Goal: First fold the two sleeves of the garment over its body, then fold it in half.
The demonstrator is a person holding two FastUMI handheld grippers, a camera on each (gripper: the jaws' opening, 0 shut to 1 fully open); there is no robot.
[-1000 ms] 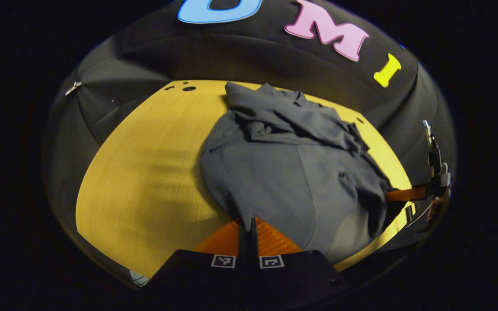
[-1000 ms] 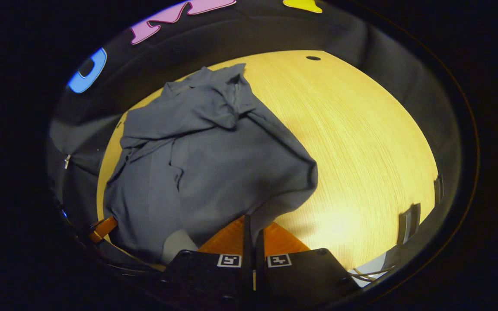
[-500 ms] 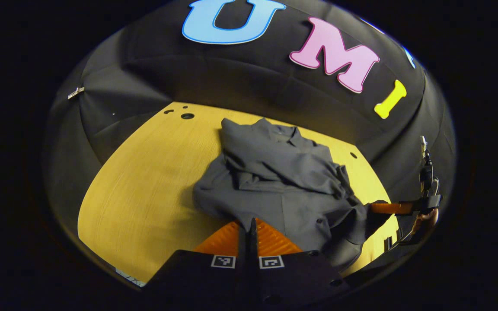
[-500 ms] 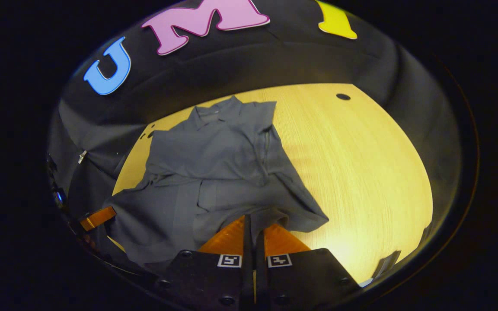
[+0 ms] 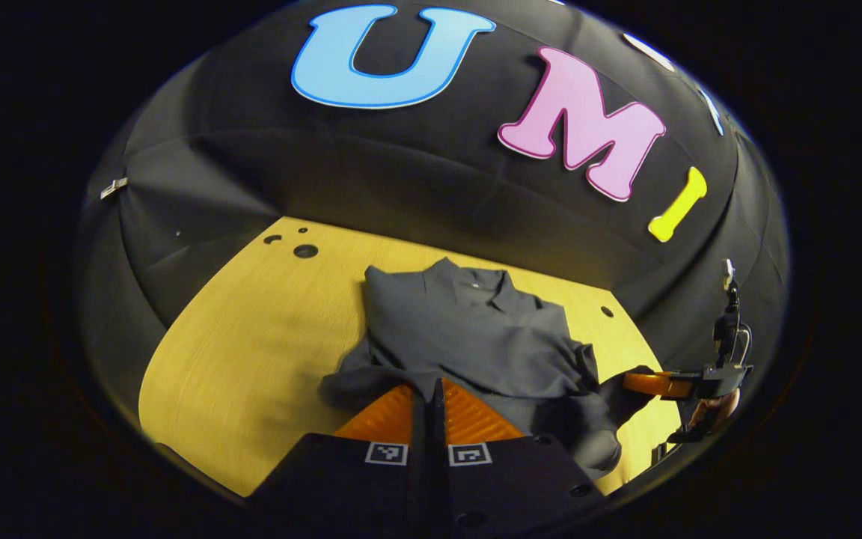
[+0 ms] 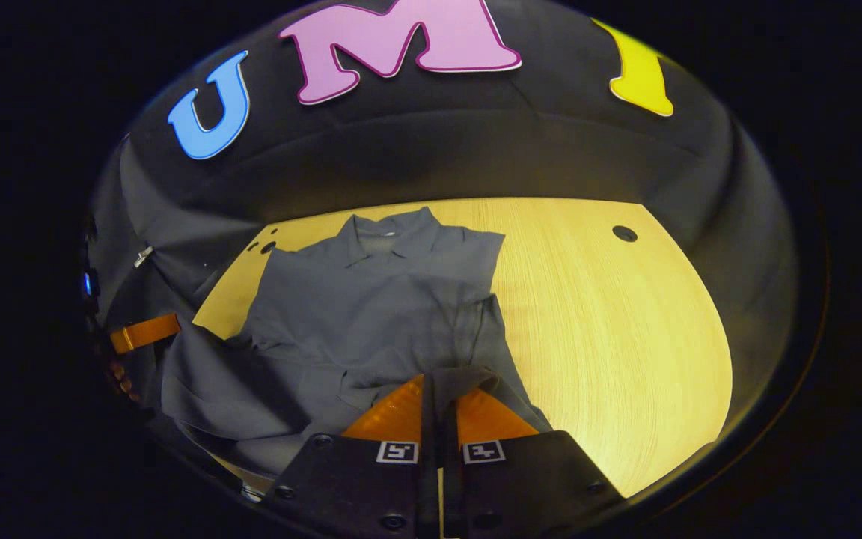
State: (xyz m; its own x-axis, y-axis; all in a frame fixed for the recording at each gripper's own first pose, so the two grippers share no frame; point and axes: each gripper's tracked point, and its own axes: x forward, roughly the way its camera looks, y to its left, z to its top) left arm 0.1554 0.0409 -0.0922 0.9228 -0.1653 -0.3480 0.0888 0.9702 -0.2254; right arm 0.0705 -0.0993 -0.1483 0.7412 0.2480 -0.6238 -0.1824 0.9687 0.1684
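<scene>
Shirt (image 5: 476,337) lying on the desk (image 5: 251,329), sleeves already folded in, hem lifted and traveling toward the collar compared with a second ago, so halfway into the final fold probably. Left hand-held gripper (image 5: 431,389) and right hand-held gripper (image 6: 435,385) both clamped together on the hem, fabric draping just ahead of each.

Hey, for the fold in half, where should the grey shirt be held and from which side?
Grip the grey shirt at its near hem corners, coming from the side opposite the collar. The collar lies flat at the table's far edge and the hem hangs loose nearest both tools. The left hand-held gripper and right hand-held gripper already pinch cloth there, one per corner.
</scene>
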